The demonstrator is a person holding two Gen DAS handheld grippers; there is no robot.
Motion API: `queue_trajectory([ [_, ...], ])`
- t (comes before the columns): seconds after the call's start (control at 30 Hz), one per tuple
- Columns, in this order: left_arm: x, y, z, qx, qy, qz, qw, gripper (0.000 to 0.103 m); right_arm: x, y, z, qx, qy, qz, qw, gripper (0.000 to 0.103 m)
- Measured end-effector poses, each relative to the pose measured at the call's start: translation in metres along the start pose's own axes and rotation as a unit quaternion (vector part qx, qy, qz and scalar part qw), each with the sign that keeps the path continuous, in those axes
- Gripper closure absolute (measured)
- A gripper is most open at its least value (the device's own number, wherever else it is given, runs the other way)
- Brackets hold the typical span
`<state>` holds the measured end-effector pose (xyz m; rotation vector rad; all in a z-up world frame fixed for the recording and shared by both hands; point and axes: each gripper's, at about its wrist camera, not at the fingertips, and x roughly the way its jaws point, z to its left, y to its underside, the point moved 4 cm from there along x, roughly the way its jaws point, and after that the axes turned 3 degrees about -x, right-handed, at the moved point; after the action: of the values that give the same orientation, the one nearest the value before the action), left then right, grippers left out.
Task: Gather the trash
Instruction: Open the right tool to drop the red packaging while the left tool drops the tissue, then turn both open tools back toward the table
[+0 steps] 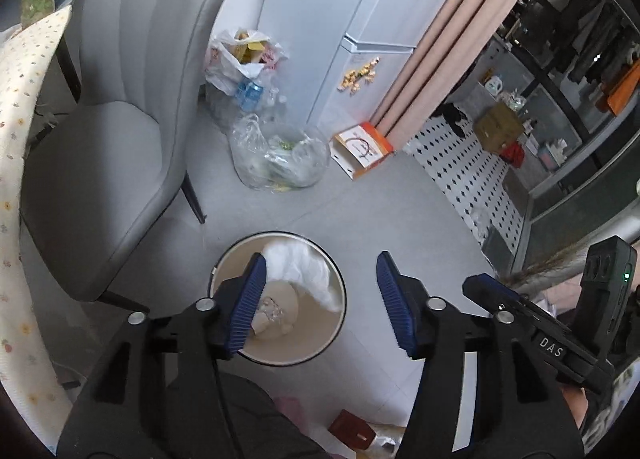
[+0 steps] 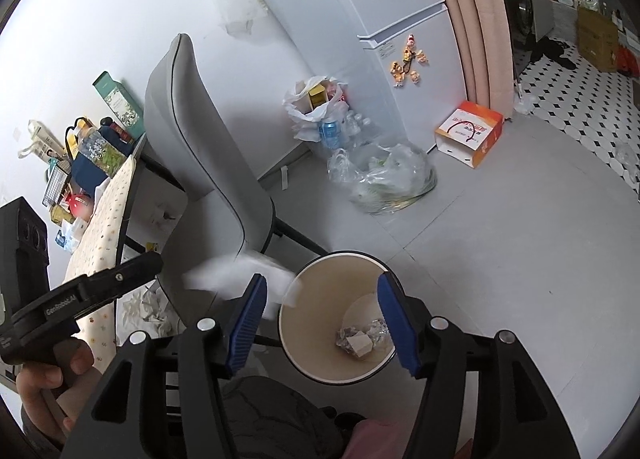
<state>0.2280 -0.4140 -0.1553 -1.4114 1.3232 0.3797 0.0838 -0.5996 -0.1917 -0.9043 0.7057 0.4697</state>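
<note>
Trash: a white tissue [image 1: 302,265] lies against the inner wall of the bin [image 1: 340,323], above crumpled scraps [image 1: 272,309] on the bin's bottom; in the right wrist view it shows as a white blur [image 2: 240,271] at the bin's rim. The bin stands on the grey floor [image 1: 380,219] just beside my chair [image 1: 104,163]. My left claw [image 1: 320,301] hangs released over the bin, nothing between its blue pads [image 1: 394,301]. My right claw [image 2: 322,321] is likewise released and empty, aimed into the bin. Behind, near the fridge [image 1: 360,19]: two plastic bags [image 1: 280,157] of rubbish and an orange box [image 1: 362,147]. A cloth-covered bench [image 2: 104,219] stands left.
</note>
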Motion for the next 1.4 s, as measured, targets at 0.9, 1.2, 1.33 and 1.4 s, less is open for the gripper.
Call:
queue_trajectory([
  [0.9,-0.167,0.001,0.115,-0.107,-0.061,-0.17,0.9776,0.006,-0.019,-0.002,0.16,-0.126,-0.031,-0.035,0.991,0.008],
  [1.2,-0.217,0.024,0.169,-0.153,-0.108,-0.195,0.9628,0.006,-0.03,0.011,0.222,-0.172,0.001,-0.053,0.984,0.008],
  [1.33,-0.237,0.035,0.19,-0.174,-0.125,-0.207,0.9546,0.006,-0.034,0.014,0.243,-0.188,0.002,-0.059,0.98,0.008],
  [1.4,-0.246,0.041,0.2,-0.184,-0.132,-0.214,0.9501,0.006,-0.035,0.017,0.256,-0.196,-0.005,-0.06,0.979,0.008],
])
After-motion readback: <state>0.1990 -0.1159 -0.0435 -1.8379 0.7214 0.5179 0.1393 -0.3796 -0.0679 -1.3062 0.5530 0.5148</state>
